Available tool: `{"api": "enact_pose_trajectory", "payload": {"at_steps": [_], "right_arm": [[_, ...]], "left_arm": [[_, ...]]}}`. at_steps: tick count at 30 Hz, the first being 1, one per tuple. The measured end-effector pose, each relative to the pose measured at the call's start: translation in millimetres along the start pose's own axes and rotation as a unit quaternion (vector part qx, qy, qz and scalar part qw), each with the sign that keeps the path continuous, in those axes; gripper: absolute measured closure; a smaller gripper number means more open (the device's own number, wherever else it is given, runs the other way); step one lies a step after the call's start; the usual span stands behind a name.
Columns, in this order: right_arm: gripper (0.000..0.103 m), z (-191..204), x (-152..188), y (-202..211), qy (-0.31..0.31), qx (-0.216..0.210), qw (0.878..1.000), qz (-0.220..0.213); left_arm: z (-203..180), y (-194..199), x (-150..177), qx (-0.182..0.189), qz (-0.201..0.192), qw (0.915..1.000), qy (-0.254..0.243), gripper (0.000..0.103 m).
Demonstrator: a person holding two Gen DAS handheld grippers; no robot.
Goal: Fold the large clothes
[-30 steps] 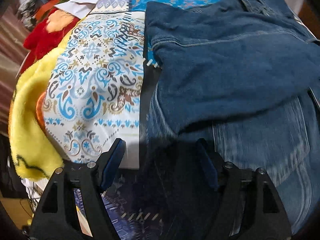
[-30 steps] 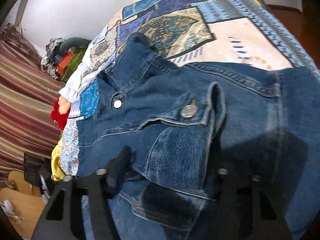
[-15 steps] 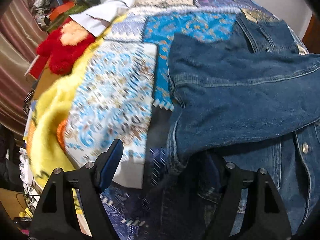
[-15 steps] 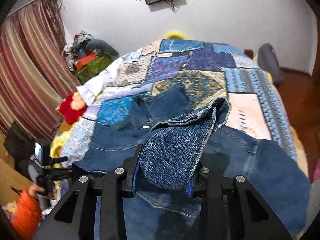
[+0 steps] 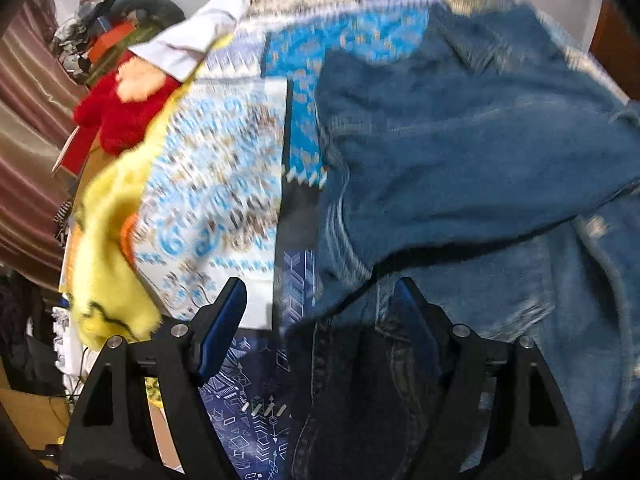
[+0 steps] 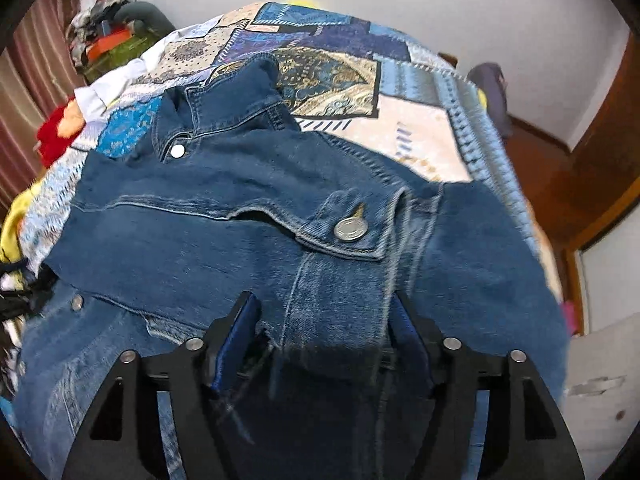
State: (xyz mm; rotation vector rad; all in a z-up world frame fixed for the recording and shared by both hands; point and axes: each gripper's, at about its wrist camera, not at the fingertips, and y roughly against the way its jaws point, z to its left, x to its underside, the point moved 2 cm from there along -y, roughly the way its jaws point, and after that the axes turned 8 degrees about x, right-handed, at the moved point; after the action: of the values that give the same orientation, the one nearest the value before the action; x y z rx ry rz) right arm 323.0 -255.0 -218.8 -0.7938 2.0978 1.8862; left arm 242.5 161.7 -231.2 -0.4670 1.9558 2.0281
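Denim jacket (image 6: 248,216) lies spread on the bed's patchwork quilt (image 6: 416,128), collar (image 6: 224,104) toward 12 o'clock in the right wrist view, a buttoned chest pocket flap (image 6: 348,228) near the middle. Folded sleeve (image 5: 460,160) crosses the jacket from 3 o'clock toward the centre in the left wrist view, which is blurred. The right gripper (image 6: 324,332) hangs just over the jacket front at 6 o'clock; its jaws are opening, with denim between the blue pads (image 6: 236,340), though I cannot tell whether they press it. The left gripper (image 5: 320,316) stands released, jaws wide, one finger over the quilt and the other over the jacket's edge, nothing grasped. A yellow plush (image 5: 108,240) sits at 9 o'clock and a red plush (image 5: 116,120) at 10 o'clock beside the quilt.
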Motion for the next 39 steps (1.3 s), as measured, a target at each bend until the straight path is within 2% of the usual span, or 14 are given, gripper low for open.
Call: {"api": "enact_pose_trajectory", "payload": {"at_steps": [4, 7, 11, 14, 19, 21, 23, 25, 28, 31, 34, 36, 39], "right_arm": [[0.036, -8, -6, 18, 0.013, 0.024, 0.999, -0.023], [0.036, -9, -19, 29, 0.029, 0.019, 0.998, -0.047], [0.035, -9, -43, 28, 0.021, 0.023, 0.997, -0.065], [0.026, -4, -54, 18, 0.012, 0.011, 0.998, -0.061], [0.023, 8, -58, -18, 0.024, -0.001, 0.999, -0.034], [0.022, 11, -54, -33, 0.039, 0.016, 0.999, -0.021], [0.020, 14, -48, -42, 0.059, 0.030, 0.998, -0.015], [0.015, 14, -42, -48, 0.069, 0.032, 0.997, -0.007], [0.015, 5, -36, -48, 0.050, 0.025, 0.998, -0.005], [0.015, -6, -34, -40, 0.026, 0.024, 0.999, -0.003], [0.015, -16, -31, -23, 0.006, 0.021, 1.000, -0.010], [0.015, -25, -28, -9, -0.002, 0.028, 0.999, -0.021], [0.015, -39, -19, 15, -0.016, 0.034, 0.998, -0.040]], "left_arm": [[10, 23, -26, 0.037, -0.034, 0.9983, 0.029, 0.024], [24, 20, -54, 0.030, -0.052, 0.9973, 0.042, 0.020], [38, -13, -93, 0.020, -0.038, 0.9976, 0.054, 0.020], [49, -45, -114, -0.014, -0.026, 0.9970, 0.071, 0.020], [67, -93, -139, -0.018, -0.009, 0.9937, 0.110, 0.020], [71, -106, -144, -0.019, -0.007, 0.9933, 0.114, 0.020], [67, -115, -150, -0.056, -0.019, 0.9941, 0.091, 0.020], [59, -126, -154, -0.097, -0.010, 0.9937, 0.056, 0.020], [47, -139, -154, -0.135, -0.003, 0.9907, 0.012, 0.019], [46, -135, -152, -0.125, -0.001, 0.9920, 0.017, 0.019], [52, -116, -149, -0.086, -0.005, 0.9949, 0.051, 0.019], [52, -93, -149, -0.068, -0.019, 0.9954, 0.064, 0.019], [44, -54, -146, -0.057, -0.046, 0.9959, 0.053, 0.019]]}}
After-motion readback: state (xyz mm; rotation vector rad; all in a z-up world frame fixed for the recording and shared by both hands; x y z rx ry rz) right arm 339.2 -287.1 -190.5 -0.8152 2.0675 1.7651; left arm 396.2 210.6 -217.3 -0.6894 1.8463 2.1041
